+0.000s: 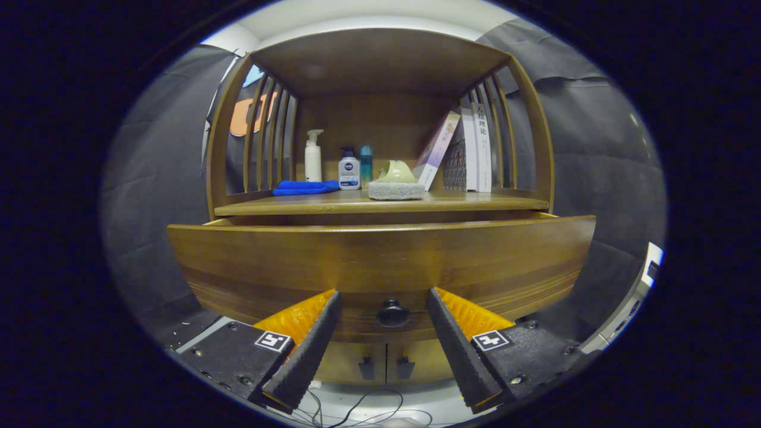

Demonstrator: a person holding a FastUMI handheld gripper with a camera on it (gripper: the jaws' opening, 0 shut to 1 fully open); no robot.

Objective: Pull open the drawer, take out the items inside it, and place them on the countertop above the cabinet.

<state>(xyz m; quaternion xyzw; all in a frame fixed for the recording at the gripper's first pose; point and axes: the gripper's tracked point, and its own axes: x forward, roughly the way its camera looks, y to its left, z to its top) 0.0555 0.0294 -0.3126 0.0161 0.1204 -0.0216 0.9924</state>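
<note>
Gripper view, facing wooden cabinet (380,65). Drawer (380,261) pulled out toward camera; front panel blocks any look inside, contents cannot be told. Round dark knob (393,312) low on drawer front.

Surface (475,204) above drawer, under a top shelf, flanked by slatted sides. On it, from one side to the other: folded blue cloth (304,188); white pump bottle (313,157) behind cloth; short white bottle with dark cap (349,169); slim teal bottle (366,164) just beside it; grey sponge (396,190) at front middle with pale green dish (396,172) just behind or on it, cannot tell which; books (469,148), one leaning against the upright ones.

Hand-held gripper (385,303) spread wide, holding nothing. Knob between the two fingers (309,351), just ahead of their tips, touching neither. Drawer front close ahead of fingers; surface and its items beyond and above. Two small cabinet door handles (385,368) below drawer, between fingers. Thin cables (357,410) on pale floor below.
</note>
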